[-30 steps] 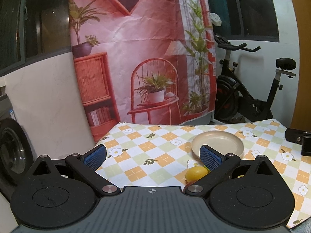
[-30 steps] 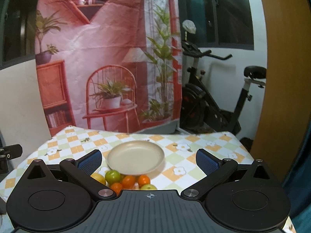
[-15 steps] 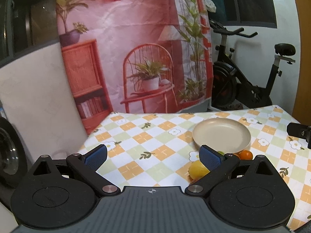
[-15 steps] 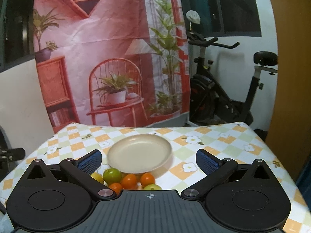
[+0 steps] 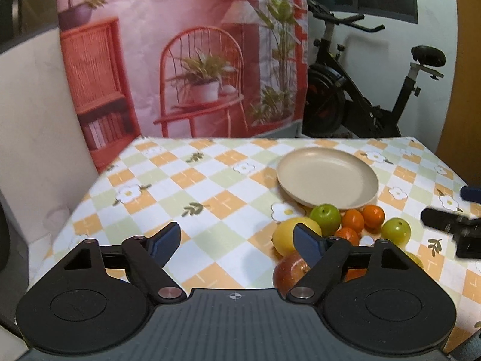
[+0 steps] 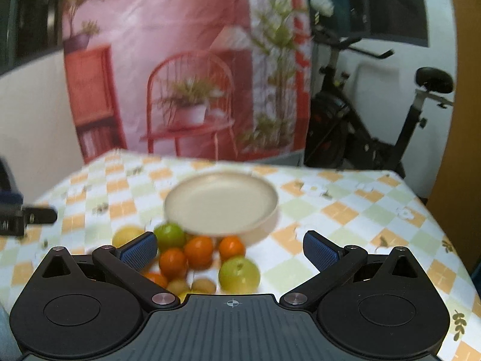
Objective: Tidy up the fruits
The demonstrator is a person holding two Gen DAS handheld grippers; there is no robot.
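A beige plate sits bare on the checked tablecloth. In front of it lies a cluster of fruit: a lemon, two green apples, several oranges and a red apple. My left gripper hovers left of the cluster, its jaws closing with nothing between them; its right finger overlaps the lemon and red apple in view. My right gripper stands open above the fruit, with oranges and a green apple seen between its fingers, untouched. The plate lies just beyond.
The tablecloth has bare room on its left half. The other gripper shows at the right edge of the left wrist view and at the left edge of the right wrist view. Behind the table hang a printed backdrop and an exercise bike.
Both grippers have sunk and tipped toward the table, bringing the fruit cluster closer and more fully into view. The left jaws have narrowed; the right jaws stayed wide.
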